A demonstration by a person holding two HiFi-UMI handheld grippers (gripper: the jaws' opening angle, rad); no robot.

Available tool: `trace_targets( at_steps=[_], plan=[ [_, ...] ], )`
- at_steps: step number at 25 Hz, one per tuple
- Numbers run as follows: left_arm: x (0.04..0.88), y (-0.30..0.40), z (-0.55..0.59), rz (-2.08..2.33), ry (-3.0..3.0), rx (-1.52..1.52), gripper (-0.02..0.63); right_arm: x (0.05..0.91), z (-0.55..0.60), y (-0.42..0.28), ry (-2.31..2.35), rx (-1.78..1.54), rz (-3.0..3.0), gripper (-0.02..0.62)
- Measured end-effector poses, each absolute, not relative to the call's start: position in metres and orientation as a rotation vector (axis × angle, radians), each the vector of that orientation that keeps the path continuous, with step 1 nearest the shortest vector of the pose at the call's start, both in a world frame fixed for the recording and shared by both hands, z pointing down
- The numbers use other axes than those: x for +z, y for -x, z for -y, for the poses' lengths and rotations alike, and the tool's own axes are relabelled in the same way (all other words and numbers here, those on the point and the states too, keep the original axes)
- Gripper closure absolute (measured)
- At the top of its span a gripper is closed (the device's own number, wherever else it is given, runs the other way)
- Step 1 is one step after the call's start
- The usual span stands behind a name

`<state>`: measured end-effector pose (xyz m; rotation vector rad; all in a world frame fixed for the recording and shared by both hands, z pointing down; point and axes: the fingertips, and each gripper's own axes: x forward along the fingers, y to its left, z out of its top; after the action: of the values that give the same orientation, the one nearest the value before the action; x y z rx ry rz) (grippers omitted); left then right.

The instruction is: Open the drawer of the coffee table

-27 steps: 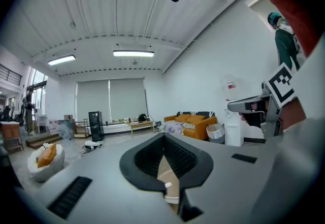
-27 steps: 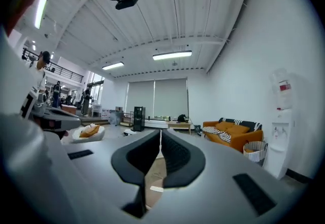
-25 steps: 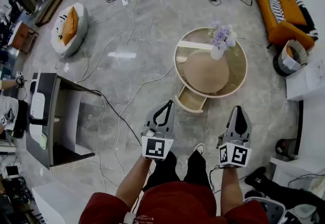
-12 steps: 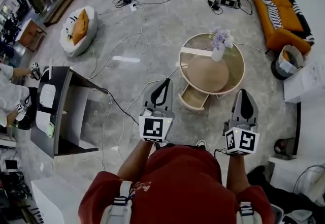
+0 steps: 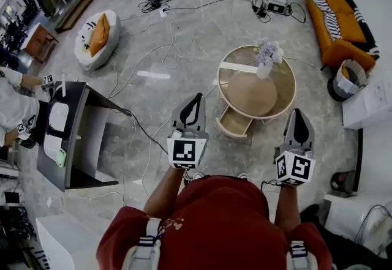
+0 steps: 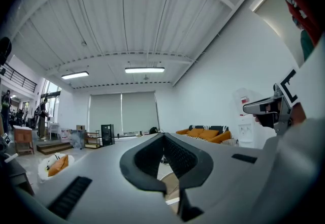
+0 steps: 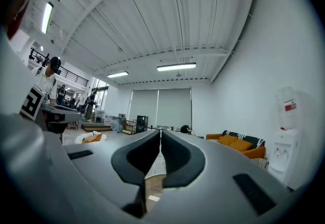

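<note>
The round coffee table (image 5: 291, 86) stands on the marble floor ahead of me, with a vase of purple flowers (image 5: 266, 56) on its far side. Its drawer (image 5: 235, 122) is pulled out toward me and looks empty. My left gripper (image 5: 195, 99) is held level in the air, short of the drawer and to its left, jaws shut on nothing. My right gripper (image 5: 296, 113) hovers to the right of the drawer, jaws together and empty. In the left gripper view the gripper (image 6: 163, 135) points across the room; the right gripper (image 7: 160, 132) does the same in its own view.
Cables trail over the floor around the table. An orange sofa (image 5: 340, 13) and a basket (image 5: 345, 78) lie at the right, a white beanbag (image 5: 96, 36) at the back left, a dark desk (image 5: 72, 134) at the left with a person (image 5: 12, 117) beside it.
Both grippers have risen, and the view has risen with them. The legs and shoes seen below are now hidden by the red top. The drawer stays pulled out.
</note>
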<state>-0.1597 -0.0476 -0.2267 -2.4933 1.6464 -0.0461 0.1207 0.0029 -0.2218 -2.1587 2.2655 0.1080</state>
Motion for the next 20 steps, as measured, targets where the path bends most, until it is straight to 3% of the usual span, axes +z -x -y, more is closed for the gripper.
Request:
trace_targets(
  at_steps=[20],
  plan=[
    [-0.215,0.133,0.034,-1.626,2.52,-0.048,0.592,-0.211,-0.014,-0.123,2.101,0.069,-2.277,0.572]
  ],
)
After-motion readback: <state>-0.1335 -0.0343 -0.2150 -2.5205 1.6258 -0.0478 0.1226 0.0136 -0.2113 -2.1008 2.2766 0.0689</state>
